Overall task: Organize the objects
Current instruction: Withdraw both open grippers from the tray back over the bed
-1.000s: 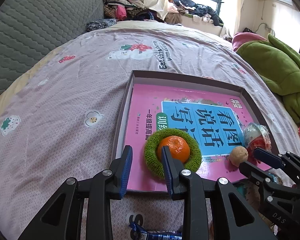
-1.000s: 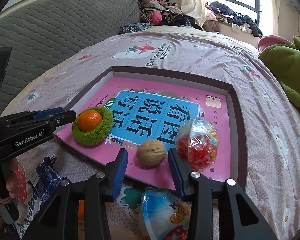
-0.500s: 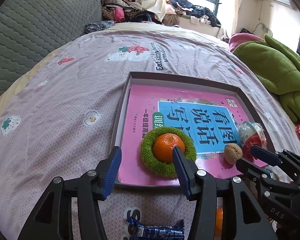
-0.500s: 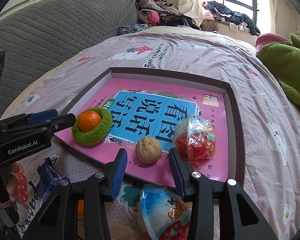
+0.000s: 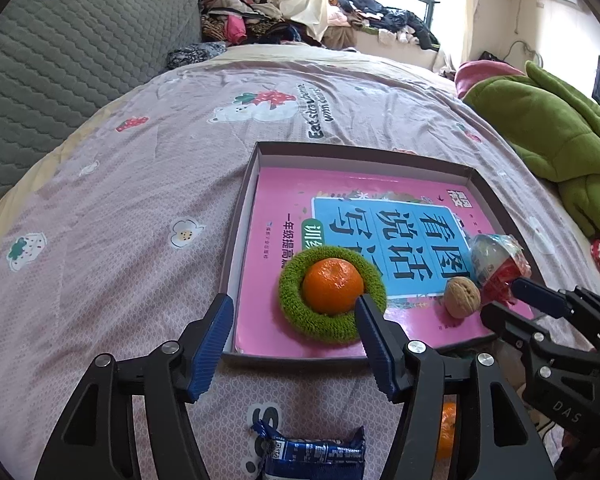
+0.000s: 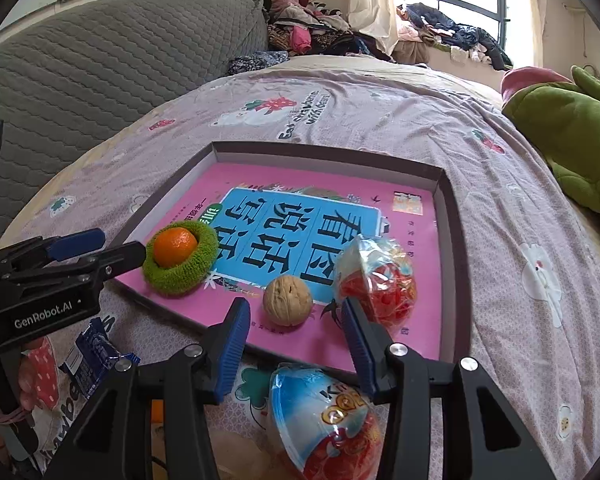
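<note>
A shallow brown box (image 5: 244,208) (image 6: 454,240) on the bed holds a pink book (image 5: 276,184) (image 6: 420,240). On the book sit an orange (image 5: 332,286) (image 6: 176,245) in a green fuzzy ring (image 5: 300,312) (image 6: 180,280), a walnut (image 5: 462,297) (image 6: 287,300) and a clear bag of red sweets (image 5: 496,264) (image 6: 380,280). My left gripper (image 5: 294,342) is open and empty, just short of the box's near edge. My right gripper (image 6: 294,340) is open and empty, fingers either side of the walnut but short of it.
On the quilt in front of the box lie a blue snack packet (image 5: 312,454) (image 6: 92,356), a second orange (image 5: 446,432), and a blue and red domed packet (image 6: 328,416). A green blanket (image 5: 548,128) lies right. A grey headboard (image 5: 60,52) stands left.
My left gripper has opened wider and drawn back from the orange in the ring. My right gripper has drawn back slightly from the walnut.
</note>
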`<action>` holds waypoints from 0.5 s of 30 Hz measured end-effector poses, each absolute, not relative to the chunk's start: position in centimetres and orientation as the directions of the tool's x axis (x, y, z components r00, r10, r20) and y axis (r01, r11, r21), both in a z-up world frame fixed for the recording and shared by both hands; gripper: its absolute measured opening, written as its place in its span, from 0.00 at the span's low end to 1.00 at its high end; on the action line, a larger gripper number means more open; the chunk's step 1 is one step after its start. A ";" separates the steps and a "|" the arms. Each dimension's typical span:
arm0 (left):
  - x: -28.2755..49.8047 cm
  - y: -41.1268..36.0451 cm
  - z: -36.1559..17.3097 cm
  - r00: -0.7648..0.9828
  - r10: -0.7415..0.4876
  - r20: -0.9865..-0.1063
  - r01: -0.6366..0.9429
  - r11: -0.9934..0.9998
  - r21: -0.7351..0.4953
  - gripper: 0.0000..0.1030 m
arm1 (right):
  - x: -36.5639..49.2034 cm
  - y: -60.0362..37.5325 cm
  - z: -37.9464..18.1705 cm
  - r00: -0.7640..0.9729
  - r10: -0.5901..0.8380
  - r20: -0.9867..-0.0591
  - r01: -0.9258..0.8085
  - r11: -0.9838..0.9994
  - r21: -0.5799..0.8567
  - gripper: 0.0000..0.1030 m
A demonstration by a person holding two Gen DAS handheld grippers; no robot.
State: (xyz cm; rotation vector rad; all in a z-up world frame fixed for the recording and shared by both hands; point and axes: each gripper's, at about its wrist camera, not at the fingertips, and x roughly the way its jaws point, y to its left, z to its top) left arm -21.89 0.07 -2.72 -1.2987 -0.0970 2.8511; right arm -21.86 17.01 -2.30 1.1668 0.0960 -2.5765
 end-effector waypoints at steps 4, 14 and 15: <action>-21.5 0.3 -2.4 -0.660 0.037 -0.751 0.011 -0.998 -0.059 0.63 | -21.7 17.3 -1.8 -0.629 -0.245 -0.738 0.295 -0.953 0.065 0.46; -20.4 0.7 -0.8 -0.685 0.004 -0.729 0.010 -1.000 -0.015 0.67 | -21.2 18.0 -0.2 -0.648 -0.240 -0.723 0.274 -0.959 0.072 0.51; -20.3 0.7 -0.6 -0.688 0.006 -0.726 0.008 -1.000 -0.015 0.67 | -21.0 18.0 -0.1 -0.651 -0.239 -0.720 0.273 -0.959 0.071 0.52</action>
